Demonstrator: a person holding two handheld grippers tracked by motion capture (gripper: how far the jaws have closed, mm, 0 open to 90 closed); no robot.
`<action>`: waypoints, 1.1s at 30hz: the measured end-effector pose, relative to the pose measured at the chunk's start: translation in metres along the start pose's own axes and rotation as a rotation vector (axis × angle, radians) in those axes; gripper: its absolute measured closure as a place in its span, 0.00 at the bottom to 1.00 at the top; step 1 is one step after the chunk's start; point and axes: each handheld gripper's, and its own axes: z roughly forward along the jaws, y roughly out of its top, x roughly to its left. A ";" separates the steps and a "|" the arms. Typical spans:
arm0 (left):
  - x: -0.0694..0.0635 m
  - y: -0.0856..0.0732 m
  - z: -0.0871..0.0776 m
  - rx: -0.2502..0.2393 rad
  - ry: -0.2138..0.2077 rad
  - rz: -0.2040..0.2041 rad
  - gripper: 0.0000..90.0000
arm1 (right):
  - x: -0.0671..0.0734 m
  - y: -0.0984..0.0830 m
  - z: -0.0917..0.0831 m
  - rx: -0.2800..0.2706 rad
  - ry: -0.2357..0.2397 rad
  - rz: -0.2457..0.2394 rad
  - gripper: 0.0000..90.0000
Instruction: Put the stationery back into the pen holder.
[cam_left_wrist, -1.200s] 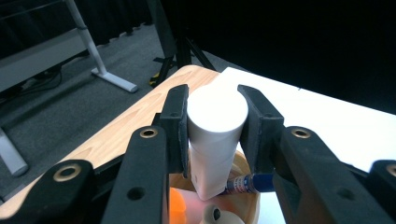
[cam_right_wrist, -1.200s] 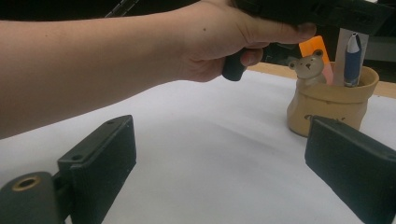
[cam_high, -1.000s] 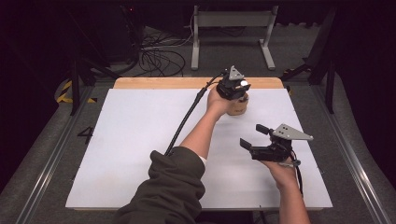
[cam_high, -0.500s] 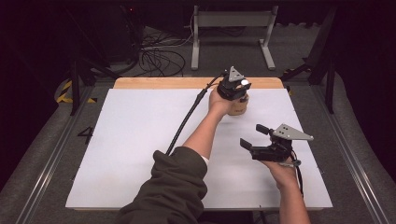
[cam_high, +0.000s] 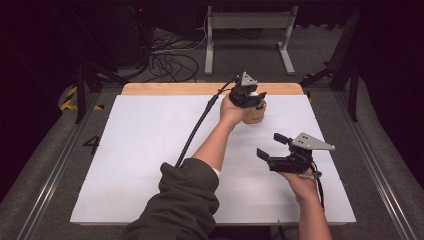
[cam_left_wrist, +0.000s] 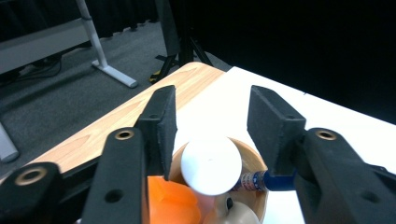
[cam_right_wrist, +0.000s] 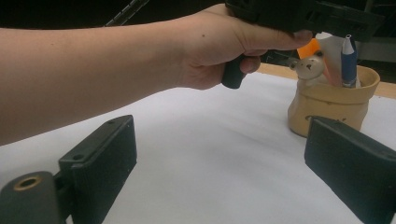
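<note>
A tan cup (cam_high: 254, 117) stands at the table's far side, right of centre. It holds a white tube with a round cap (cam_left_wrist: 211, 164), an orange piece (cam_left_wrist: 170, 205), a blue pen (cam_left_wrist: 271, 179) and a small bear figure (cam_right_wrist: 310, 68). My left gripper (cam_high: 248, 93) hovers over the cup, pointing down. Its jaws have just been opening, and the white cap sits between the pads (cam_left_wrist: 164, 122) without being pressed. My right gripper (cam_high: 271, 145) is held open and empty above the white table top, nearer me and right of the cup (cam_right_wrist: 327, 109).
A white sheet (cam_high: 150, 150) covers the table, with a wooden strip (cam_high: 170, 88) along the far edge. The left gripper's cable (cam_high: 197, 127) trails across the sheet. Metal rails (cam_high: 60, 165) run along both sides. A stand and cables lie on the floor behind.
</note>
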 end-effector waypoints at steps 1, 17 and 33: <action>0.001 0.000 -0.001 0.000 -0.001 -0.008 0.55 | 0.000 0.000 0.000 0.000 0.000 0.000 0.11; 0.000 0.003 -0.025 -0.039 -0.024 -0.031 0.29 | 0.000 0.000 0.000 0.002 -0.013 -0.006 0.11; -0.004 -0.006 -0.075 -0.084 -0.067 -0.014 0.18 | 0.002 0.001 -0.001 -0.003 -0.033 -0.029 0.11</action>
